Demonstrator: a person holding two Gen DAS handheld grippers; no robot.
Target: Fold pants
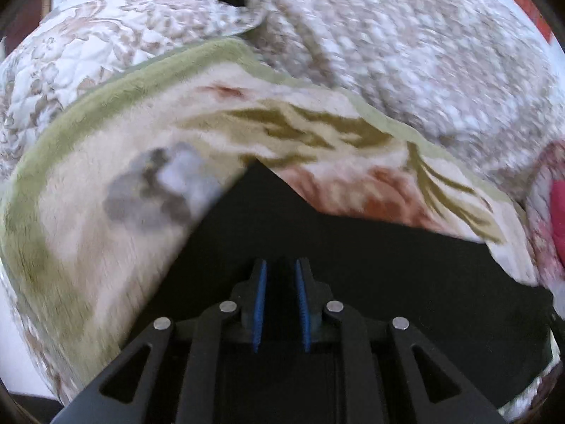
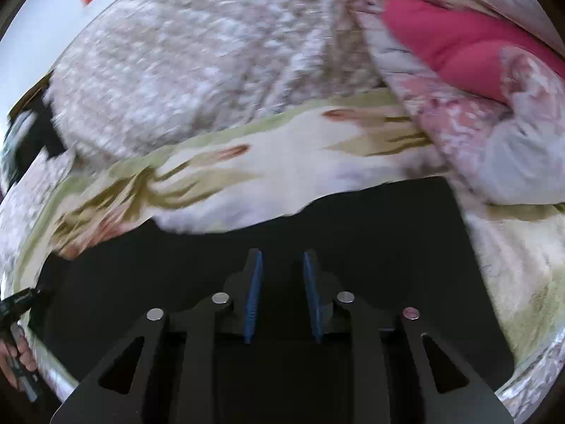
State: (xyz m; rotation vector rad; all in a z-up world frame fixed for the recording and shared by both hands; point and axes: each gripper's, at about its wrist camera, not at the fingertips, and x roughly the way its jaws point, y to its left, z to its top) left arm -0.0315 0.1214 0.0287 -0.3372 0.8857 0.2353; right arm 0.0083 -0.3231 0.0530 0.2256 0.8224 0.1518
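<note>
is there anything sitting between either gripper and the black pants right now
Nothing visible does. The black pants lie flat on the floral blanket, directly under the left gripper and the right gripper. Both sets of jaws stand slightly apart with nothing between them. The pink quilt lies off to the side.

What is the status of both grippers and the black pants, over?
Left gripper open, empty. Right gripper open, empty. Black fabric pants flat on cream floral fleece blanket. Nothing in the way.
</note>
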